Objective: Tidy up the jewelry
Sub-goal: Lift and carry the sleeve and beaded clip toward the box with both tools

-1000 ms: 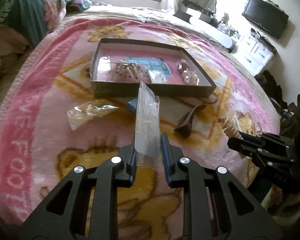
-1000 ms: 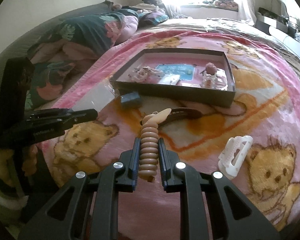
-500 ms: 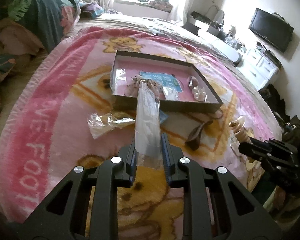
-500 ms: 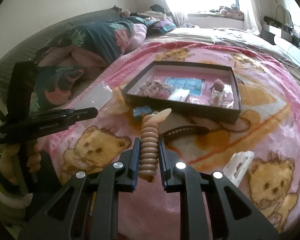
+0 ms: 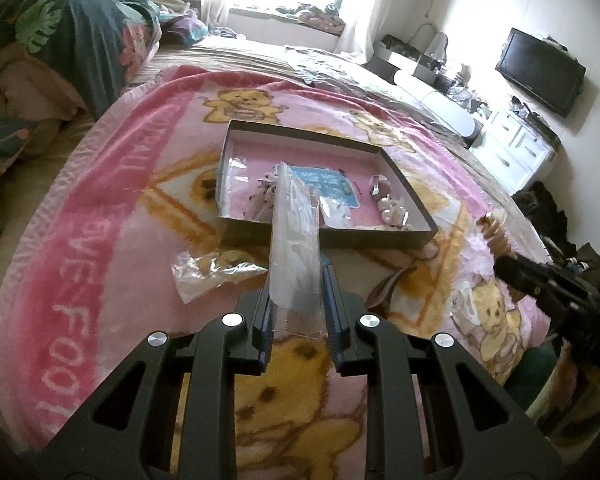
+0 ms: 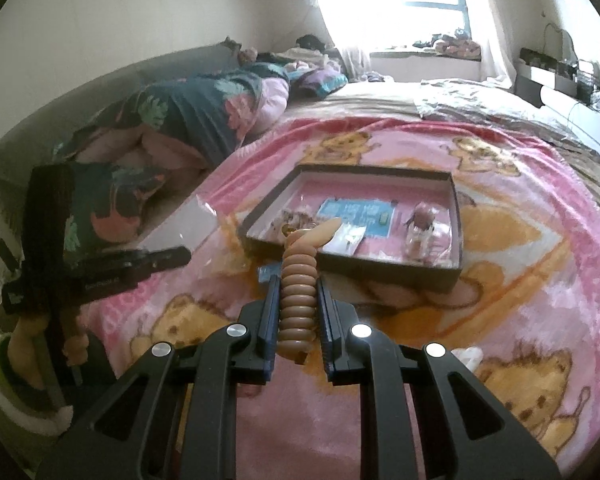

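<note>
Both grippers have risen, so the pink bear-print blanket (image 5: pixel 100 240) sits farther below than a second ago.

Left gripper (image 5: pixel 296 300) is clamped on a clear plastic zip bag (image 5: pixel 296 240) that stands up from its jaws; right gripper (image 6: pixel 298 312) is closed on a tan ribbed spiral hair tie (image 6: pixel 298 296), held above the blanket. Ahead on the blanket lies a shallow dark cardboard box lid (image 6: pixel 456 236) holding bagged trinkets and a blue card (image 6: pixel 356 212). Near the lid's front wall lies a crumpled clear bag (image 5: pixel 208 272).
</note>
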`<action>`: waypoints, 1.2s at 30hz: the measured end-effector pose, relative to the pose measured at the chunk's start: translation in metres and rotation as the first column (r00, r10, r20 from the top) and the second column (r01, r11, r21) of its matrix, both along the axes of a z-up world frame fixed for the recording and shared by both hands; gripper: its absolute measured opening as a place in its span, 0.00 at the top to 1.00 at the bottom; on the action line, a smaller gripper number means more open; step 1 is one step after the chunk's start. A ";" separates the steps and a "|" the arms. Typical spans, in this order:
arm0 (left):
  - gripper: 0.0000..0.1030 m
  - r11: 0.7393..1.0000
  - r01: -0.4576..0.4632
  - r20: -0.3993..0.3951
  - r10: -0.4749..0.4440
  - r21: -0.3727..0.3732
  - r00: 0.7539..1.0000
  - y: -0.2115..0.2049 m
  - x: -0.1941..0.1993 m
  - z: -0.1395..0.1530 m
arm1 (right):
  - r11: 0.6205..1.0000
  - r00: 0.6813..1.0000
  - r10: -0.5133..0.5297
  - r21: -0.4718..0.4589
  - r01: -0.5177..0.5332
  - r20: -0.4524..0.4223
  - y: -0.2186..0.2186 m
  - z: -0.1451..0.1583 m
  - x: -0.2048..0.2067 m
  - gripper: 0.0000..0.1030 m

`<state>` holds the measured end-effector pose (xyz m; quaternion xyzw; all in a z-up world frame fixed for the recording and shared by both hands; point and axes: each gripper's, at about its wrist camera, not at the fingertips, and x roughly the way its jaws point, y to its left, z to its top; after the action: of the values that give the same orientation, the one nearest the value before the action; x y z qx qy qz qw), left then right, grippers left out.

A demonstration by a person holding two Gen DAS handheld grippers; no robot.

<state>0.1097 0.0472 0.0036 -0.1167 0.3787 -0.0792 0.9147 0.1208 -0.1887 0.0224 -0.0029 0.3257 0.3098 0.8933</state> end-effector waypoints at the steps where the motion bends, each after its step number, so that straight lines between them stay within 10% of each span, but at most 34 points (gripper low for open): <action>1: 0.86 1.000 0.002 0.000 -0.002 0.000 1.000 -0.001 0.002 0.001 | 1.000 1.000 -0.004 0.005 0.004 0.007 -0.001 0.003 0.001 0.84; 36: 0.86 0.988 0.148 0.035 -0.149 0.052 0.988 -0.057 0.100 0.024 | 0.985 0.983 -0.174 -0.011 0.174 0.056 -0.047 0.018 0.074 0.84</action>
<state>0.2099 -0.0103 0.0278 -0.0638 0.3702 -0.1399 0.9161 0.1943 -0.2359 0.0408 0.0100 0.3025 0.2278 0.9255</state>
